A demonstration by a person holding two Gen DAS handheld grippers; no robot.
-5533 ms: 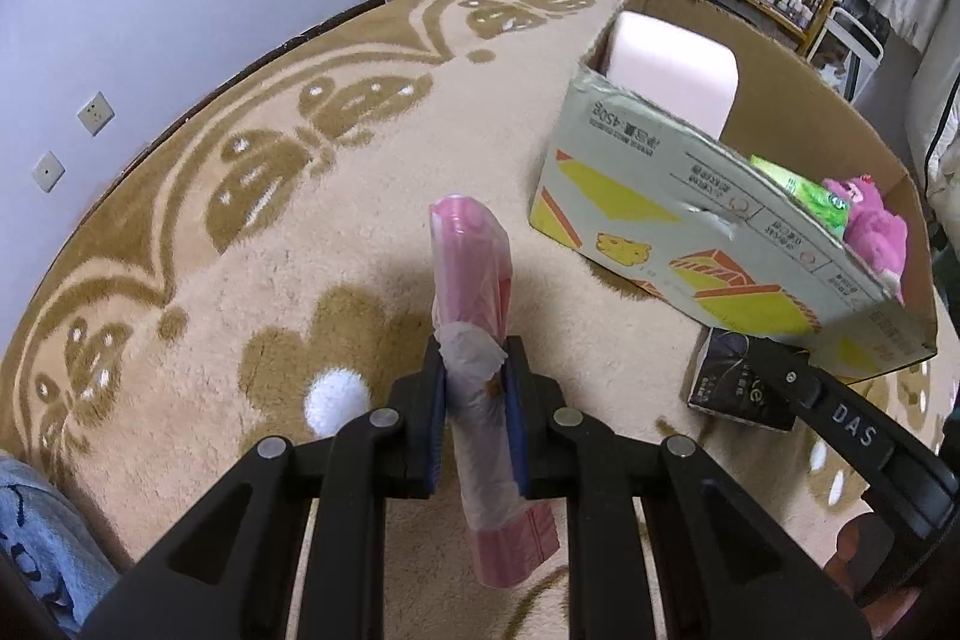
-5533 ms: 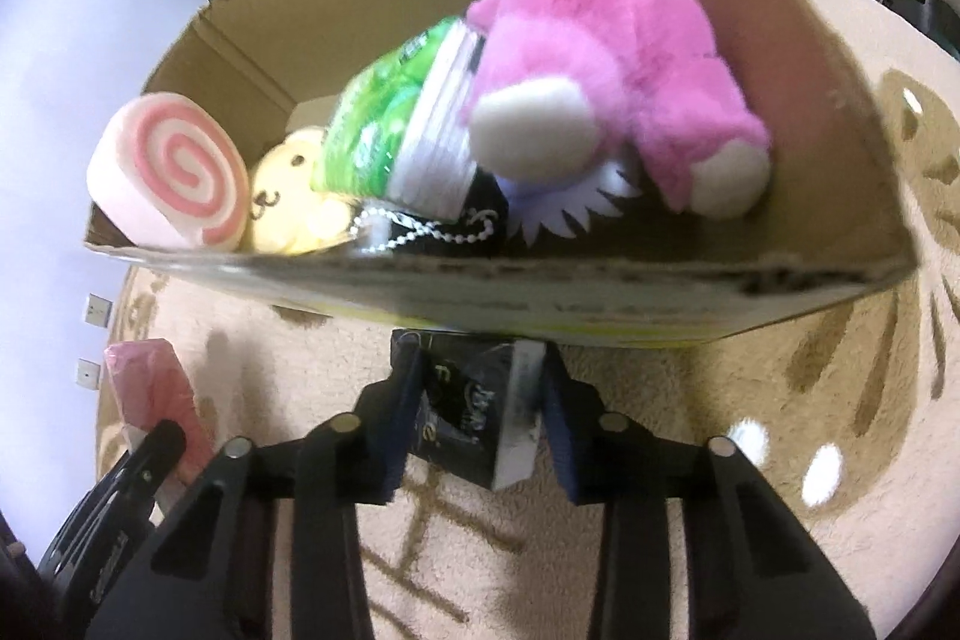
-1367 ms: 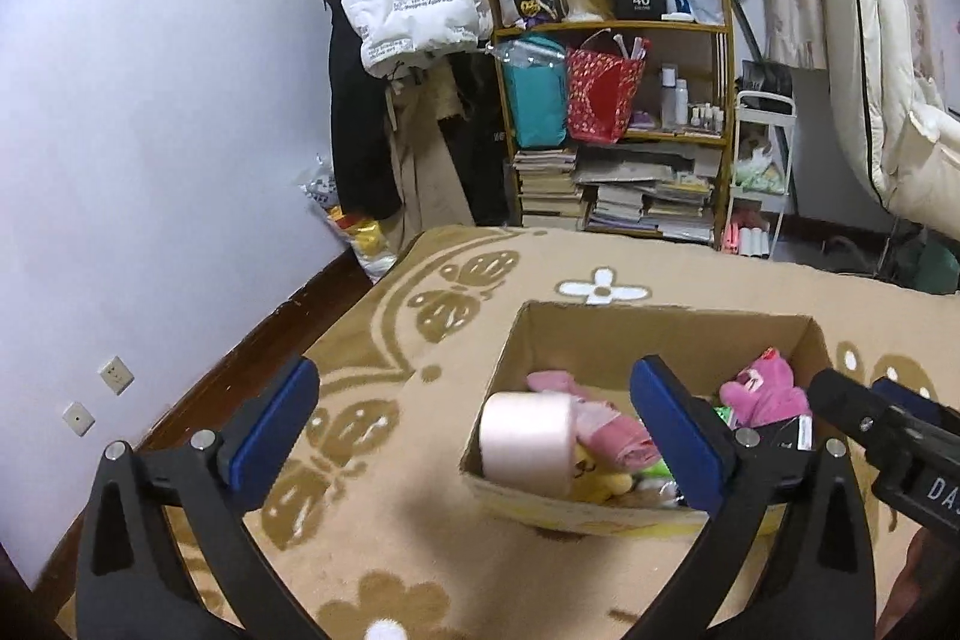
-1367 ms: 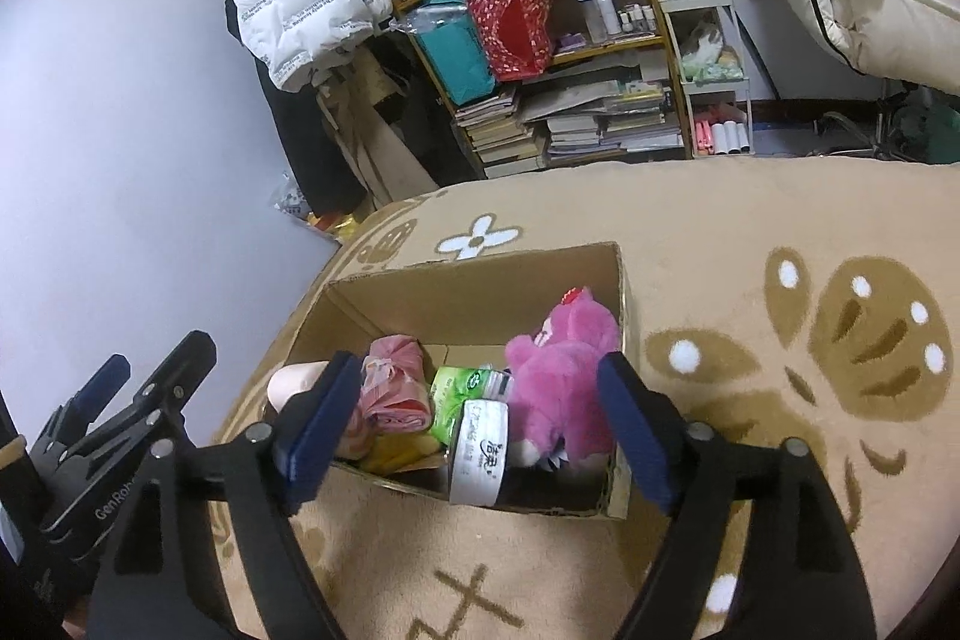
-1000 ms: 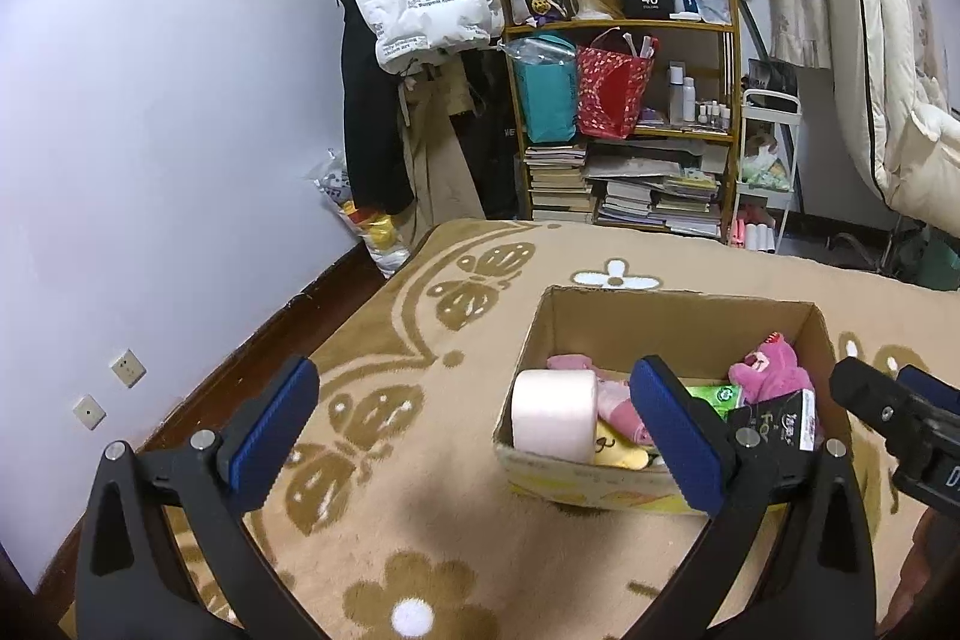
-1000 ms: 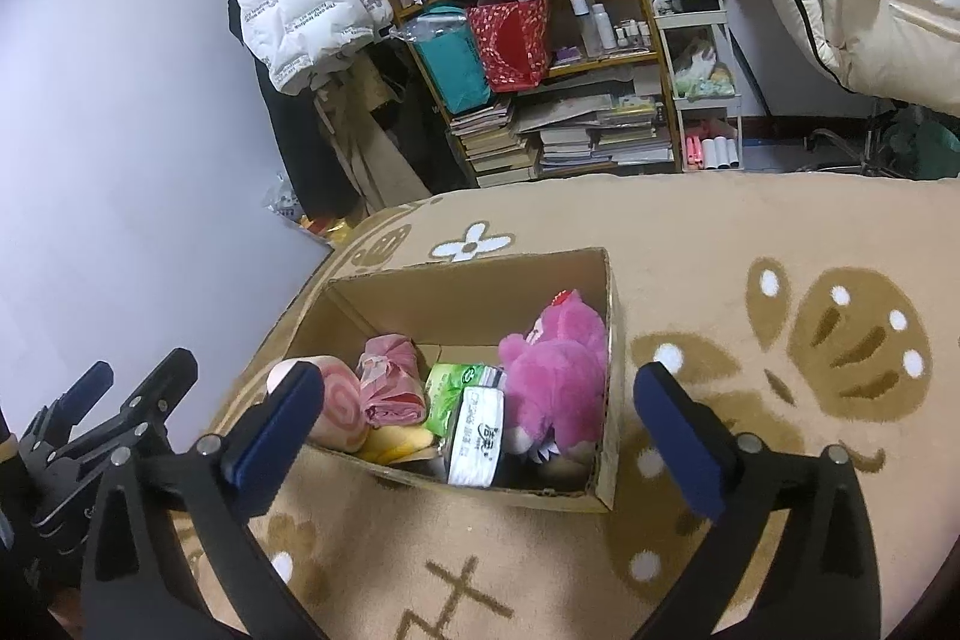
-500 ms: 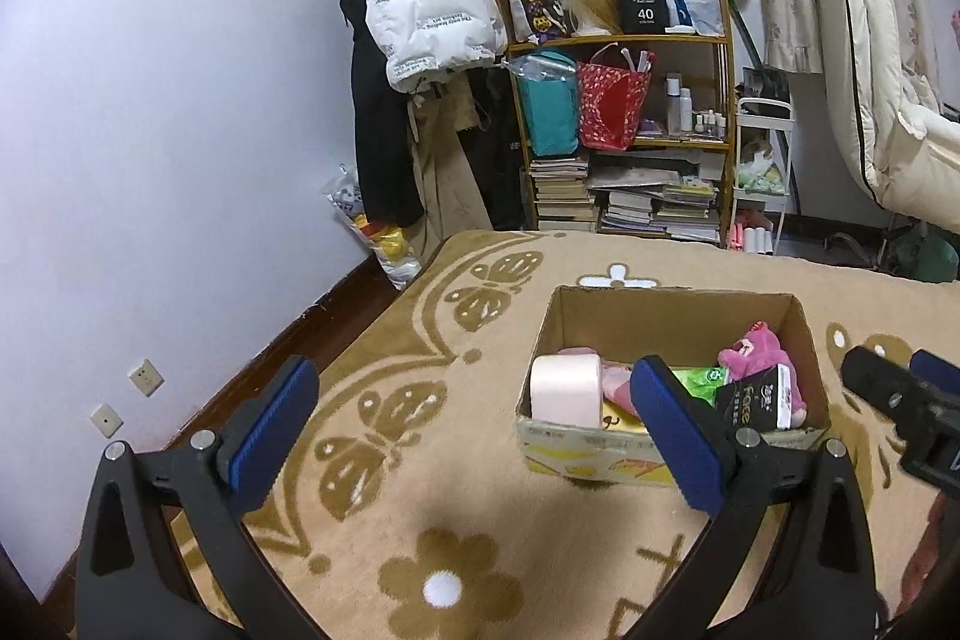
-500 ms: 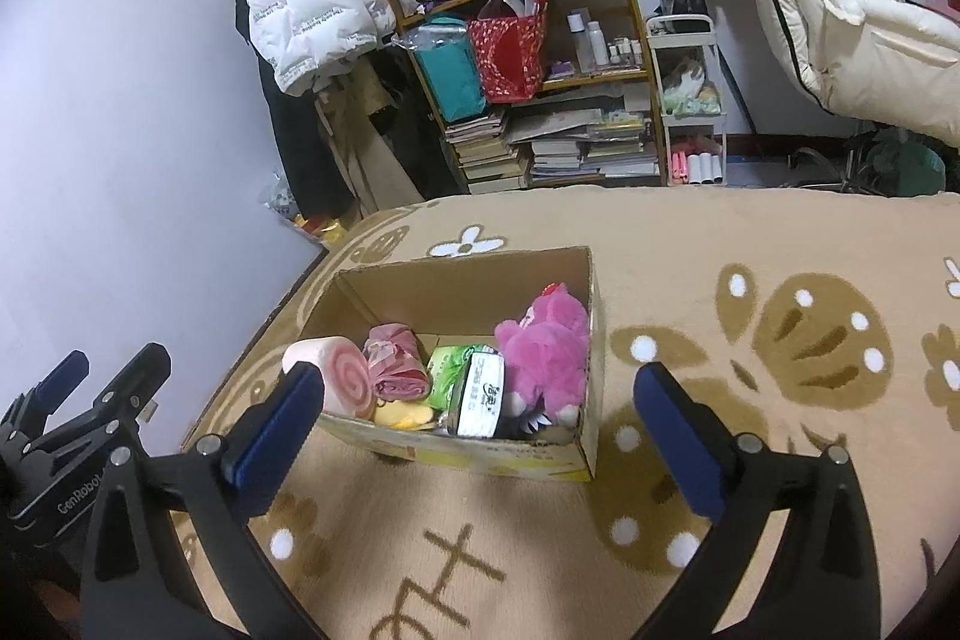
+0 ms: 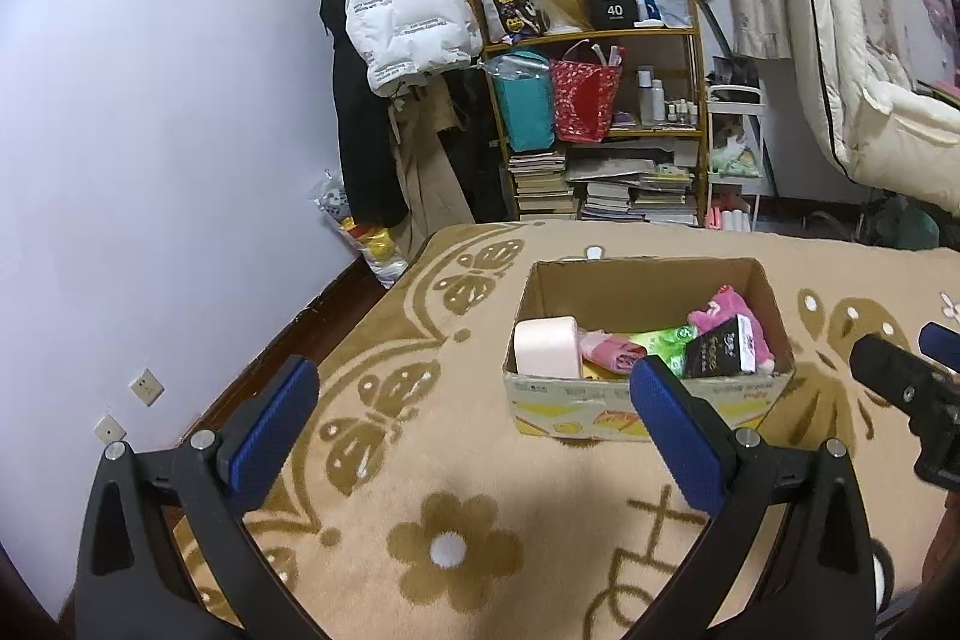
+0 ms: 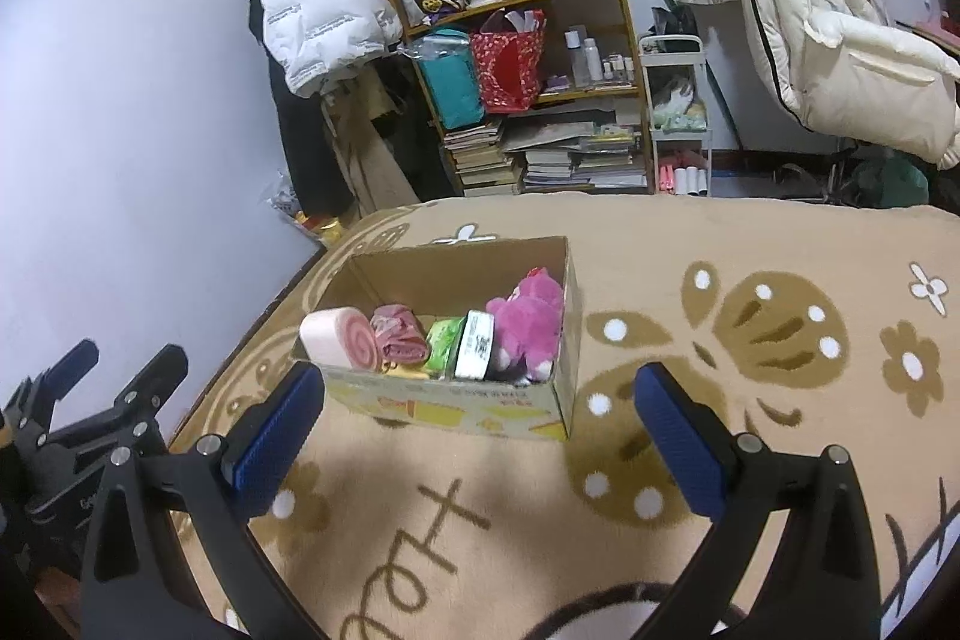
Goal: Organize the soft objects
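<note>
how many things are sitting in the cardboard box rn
6 visible in the cardboard box: swirl roll far left, pink bundle, yellow toy, green pack, black pack, pink plush right. More may hide underneath.

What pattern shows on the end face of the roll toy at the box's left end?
A pink-and-white spiral on the roll toy, clearest in the right wrist view.

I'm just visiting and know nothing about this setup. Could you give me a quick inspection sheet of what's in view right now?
Surface: beige carpet with brown flower pattern.
Job's things: open cardboard box holds pink swirl roll cushion, pink plush toy, green packet, black packet.
Clutter: crowded wooden bookshelf, white puffer jacket.
Grippers: left tool open, empty; right tool open, empty.
Cables: nothing seen.
Surroundings: pale wall, curtains.
</note>
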